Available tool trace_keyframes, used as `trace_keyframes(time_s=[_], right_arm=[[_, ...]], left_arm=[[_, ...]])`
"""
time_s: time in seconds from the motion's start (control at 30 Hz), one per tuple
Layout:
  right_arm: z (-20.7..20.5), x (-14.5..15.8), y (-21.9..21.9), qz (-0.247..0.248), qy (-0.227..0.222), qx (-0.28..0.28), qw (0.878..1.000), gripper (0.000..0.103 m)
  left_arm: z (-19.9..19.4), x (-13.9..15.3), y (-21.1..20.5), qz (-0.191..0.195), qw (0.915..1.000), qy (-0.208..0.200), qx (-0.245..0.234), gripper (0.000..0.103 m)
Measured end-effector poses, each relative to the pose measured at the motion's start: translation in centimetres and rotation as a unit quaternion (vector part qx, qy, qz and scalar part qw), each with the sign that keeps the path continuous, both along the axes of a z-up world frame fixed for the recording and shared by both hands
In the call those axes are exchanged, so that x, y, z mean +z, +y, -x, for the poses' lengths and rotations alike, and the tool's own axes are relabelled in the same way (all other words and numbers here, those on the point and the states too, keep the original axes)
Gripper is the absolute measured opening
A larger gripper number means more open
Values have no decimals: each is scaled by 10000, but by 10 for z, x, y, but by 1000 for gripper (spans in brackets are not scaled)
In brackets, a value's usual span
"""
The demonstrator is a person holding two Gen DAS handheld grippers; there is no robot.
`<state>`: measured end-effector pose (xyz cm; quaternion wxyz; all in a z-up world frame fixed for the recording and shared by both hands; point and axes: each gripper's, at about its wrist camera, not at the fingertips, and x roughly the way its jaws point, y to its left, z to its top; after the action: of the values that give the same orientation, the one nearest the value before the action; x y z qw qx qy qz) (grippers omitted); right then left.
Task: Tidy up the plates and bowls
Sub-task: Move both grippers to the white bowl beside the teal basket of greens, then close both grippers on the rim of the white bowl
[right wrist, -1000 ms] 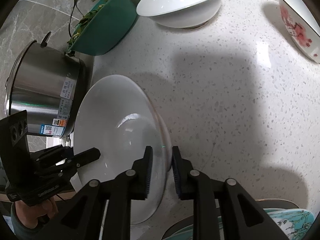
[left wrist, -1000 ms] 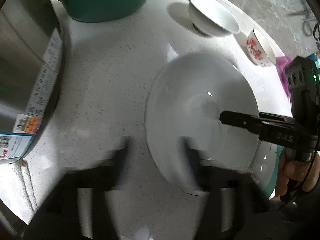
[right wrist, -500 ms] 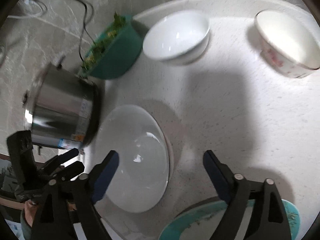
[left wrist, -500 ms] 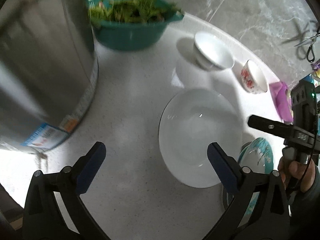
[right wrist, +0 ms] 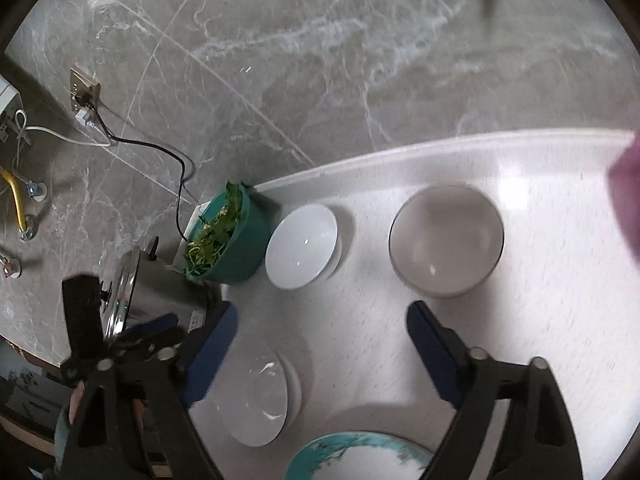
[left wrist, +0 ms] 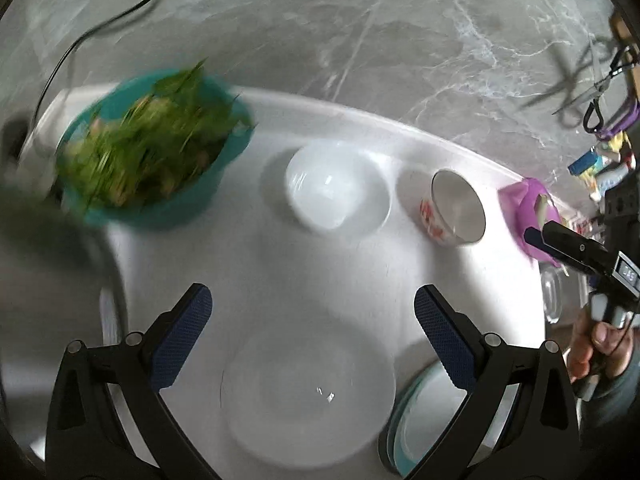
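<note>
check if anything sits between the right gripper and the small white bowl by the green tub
Nothing visible does. Between the right gripper and the small white bowl lies only bare countertop. The large white plate sits nearer and to the left, off that line. Its jaws are closing on nothing.

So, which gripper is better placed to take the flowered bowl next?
Probably right. The flowered bowl sits just ahead of the right gripper, whose closing jaws hold nothing; from the left gripper it lies off to one side.

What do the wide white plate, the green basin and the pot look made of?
Wide white plate: glazed ceramic by the look, glossy with sharp glints. Green basin: likely plastic, an even, dull teal wall. Pot: stainless steel, a mirror-like lid and a brushed side.
</note>
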<state>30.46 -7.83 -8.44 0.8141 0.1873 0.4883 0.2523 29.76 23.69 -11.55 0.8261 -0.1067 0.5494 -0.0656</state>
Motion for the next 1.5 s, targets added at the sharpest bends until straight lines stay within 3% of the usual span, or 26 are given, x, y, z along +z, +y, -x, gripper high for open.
trace_keyframes(time_s=[0.23, 0.37, 0.53, 0.7, 0.93, 1.07, 1.33, 1.5], right_arm=[[-48, -17, 42, 409, 96, 414, 9983, 72], [-74, -44, 62, 659, 366, 558, 9956, 63], [-101, -68, 79, 857, 586, 675, 9923, 59], [-116, -86, 92, 1012, 755, 751, 9892, 56], [-127, -109, 107, 1170, 1046, 822, 9842, 56], [-134, -113, 116, 1296, 1024, 869, 9824, 54], [-142, -110, 127, 1572, 968, 1051, 9772, 54], [-143, -115, 136, 1836, 1041, 1220, 9698, 53]], left_arm=[[-73, -26, -35, -373, 9973, 211, -604, 103], [-99, -53, -35, -358, 9970, 405, -551, 101], [-111, -77, -27, -312, 9971, 527, -457, 101], [-119, -99, -15, -137, 9973, 666, -262, 83], [-133, -116, -9, -54, 9974, 707, -127, 69], [-143, -125, -11, -11, 9968, 785, -150, 52], [-145, -133, -8, -3, 9968, 791, -119, 52], [-143, -137, -8, 30, 9965, 822, -161, 39]])
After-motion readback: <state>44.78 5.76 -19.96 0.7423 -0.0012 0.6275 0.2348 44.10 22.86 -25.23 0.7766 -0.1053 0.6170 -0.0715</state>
